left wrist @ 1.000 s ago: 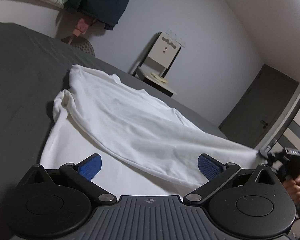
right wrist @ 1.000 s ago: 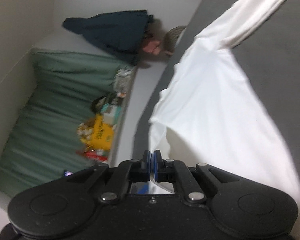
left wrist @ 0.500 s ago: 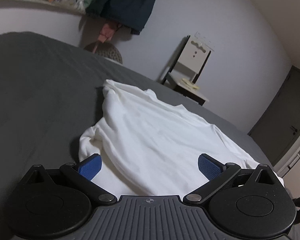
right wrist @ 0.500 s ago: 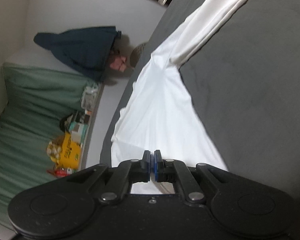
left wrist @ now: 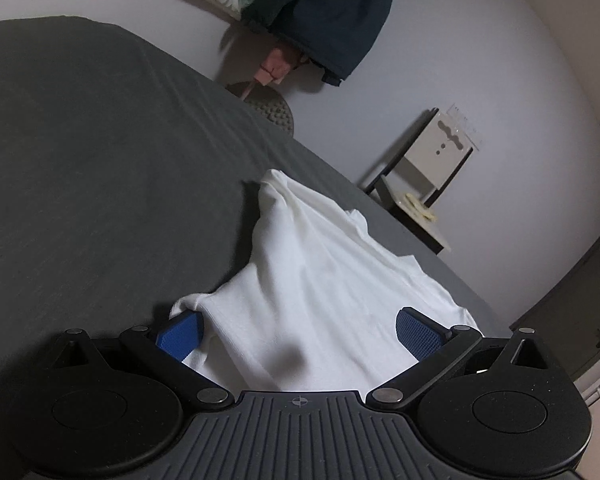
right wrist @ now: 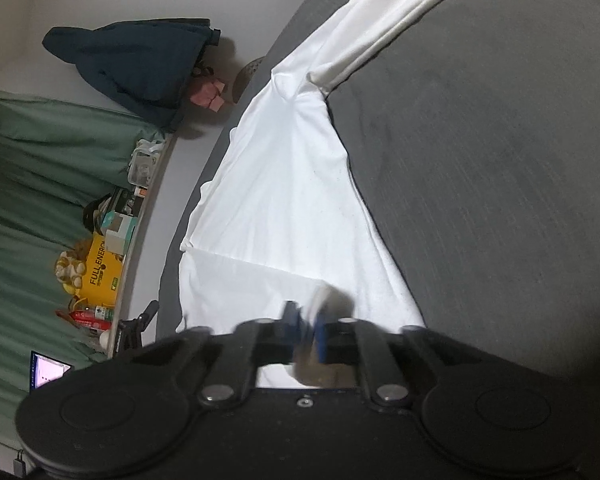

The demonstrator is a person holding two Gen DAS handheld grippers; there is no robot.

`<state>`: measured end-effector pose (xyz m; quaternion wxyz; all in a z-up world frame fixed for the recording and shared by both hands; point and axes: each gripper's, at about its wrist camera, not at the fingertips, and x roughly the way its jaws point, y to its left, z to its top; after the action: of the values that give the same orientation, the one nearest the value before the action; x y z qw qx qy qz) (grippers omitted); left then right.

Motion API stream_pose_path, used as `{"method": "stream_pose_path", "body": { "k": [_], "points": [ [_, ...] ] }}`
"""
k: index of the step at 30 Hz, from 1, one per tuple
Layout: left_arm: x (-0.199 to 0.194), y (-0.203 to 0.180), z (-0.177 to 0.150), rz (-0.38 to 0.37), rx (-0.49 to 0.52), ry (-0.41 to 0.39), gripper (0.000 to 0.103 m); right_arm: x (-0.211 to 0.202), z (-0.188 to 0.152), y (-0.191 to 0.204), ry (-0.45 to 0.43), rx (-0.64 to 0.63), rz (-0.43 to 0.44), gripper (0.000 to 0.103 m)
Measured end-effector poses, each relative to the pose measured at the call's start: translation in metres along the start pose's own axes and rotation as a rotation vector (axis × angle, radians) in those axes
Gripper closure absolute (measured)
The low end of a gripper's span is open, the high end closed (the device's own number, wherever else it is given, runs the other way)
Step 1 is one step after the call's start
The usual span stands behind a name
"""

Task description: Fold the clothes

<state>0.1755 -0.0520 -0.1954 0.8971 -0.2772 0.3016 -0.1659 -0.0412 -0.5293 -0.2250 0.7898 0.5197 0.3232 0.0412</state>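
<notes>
A white shirt (left wrist: 316, 280) lies on the dark grey bed (left wrist: 100, 160), with one side folded over onto itself. My left gripper (left wrist: 299, 334) is open low over the shirt's near end, and cloth lies between its blue pads (left wrist: 180, 336). In the right wrist view the shirt (right wrist: 284, 208) stretches away, its bunched sleeve (right wrist: 384, 28) running to the top. My right gripper (right wrist: 305, 326) pinches a fold of the shirt's near edge. Its fingers are blurred and stand a sliver apart.
A dark jacket (left wrist: 332, 12) hangs on the wall above a round cushion (left wrist: 272, 110). A chair (left wrist: 432, 176) stands past the bed's far edge, with a dark door (left wrist: 572, 320) to its right. A ledge by the green curtain (right wrist: 32, 168) holds a yellow box (right wrist: 100, 276) and clutter.
The right gripper has brought the held edge down towards the bed, and its fingers have parted slightly. The left gripper has moved in low, so the shirt now fills the space between its pads.
</notes>
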Motion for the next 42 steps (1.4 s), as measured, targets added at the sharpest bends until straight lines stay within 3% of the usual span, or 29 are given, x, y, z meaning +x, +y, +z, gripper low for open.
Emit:
{"method": "stream_pose_path", "body": {
  "k": [5, 8, 10, 11, 14, 21, 22, 24, 25, 28, 30, 37, 39, 41, 42],
  "points": [
    [-0.001, 0.007, -0.001, -0.003, -0.075, -0.035, 0.0, -0.018, -0.004, -0.001, -0.036, 0.105, 0.104, 0.098],
    [0.0, 0.011, 0.001, -0.006, -0.089, -0.031, 0.0, -0.023, -0.007, -0.008, -0.045, 0.148, 0.054, 0.098],
    [0.003, 0.012, 0.002, -0.004, -0.097, -0.028, 0.0, -0.02, -0.007, -0.012, -0.043, 0.124, -0.027, 0.091],
    [0.004, 0.012, 0.003, -0.003, -0.103, -0.028, 0.0, -0.02, -0.008, -0.015, -0.045, 0.127, -0.02, 0.089],
    [0.01, 0.009, 0.004, 0.008, -0.083, -0.014, 0.0, -0.019, -0.012, -0.02, -0.041, 0.131, 0.005, 0.067],
    [0.011, 0.011, 0.003, -0.003, -0.055, -0.001, 0.0, -0.007, -0.029, -0.006, 0.085, 0.043, 0.016, 0.064],
    [0.011, 0.01, 0.002, -0.002, -0.047, -0.004, 0.0, -0.004, -0.03, -0.005, 0.087, 0.032, 0.013, 0.065],
    [0.012, 0.009, 0.001, 0.002, -0.03, -0.008, 0.0, 0.001, -0.03, -0.002, 0.087, 0.019, 0.006, 0.079],
    [0.012, 0.009, 0.001, 0.002, -0.027, -0.009, 0.0, 0.002, -0.031, -0.003, 0.099, 0.034, 0.004, 0.097],
    [0.01, 0.011, 0.001, 0.0, -0.025, -0.009, 0.0, -0.002, -0.034, -0.013, 0.151, 0.12, 0.065, 0.099],
    [0.008, 0.013, 0.001, -0.001, -0.023, -0.009, 0.0, -0.013, -0.035, -0.011, 0.164, 0.091, 0.088, 0.099],
    [0.005, 0.018, 0.001, -0.013, -0.022, -0.015, 0.0, -0.015, -0.045, -0.011, 0.204, 0.064, -0.05, 0.099],
    [0.003, 0.019, 0.001, -0.015, -0.013, -0.012, 0.0, -0.016, -0.042, -0.004, 0.209, 0.04, -0.057, 0.092],
    [0.001, 0.02, 0.001, -0.018, -0.003, -0.01, 0.0, -0.018, -0.037, 0.005, 0.217, 0.008, -0.062, 0.072],
    [0.0, 0.02, 0.001, -0.019, 0.001, -0.008, 0.0, -0.019, -0.034, 0.012, 0.213, -0.019, -0.075, 0.07]
  ]
}}
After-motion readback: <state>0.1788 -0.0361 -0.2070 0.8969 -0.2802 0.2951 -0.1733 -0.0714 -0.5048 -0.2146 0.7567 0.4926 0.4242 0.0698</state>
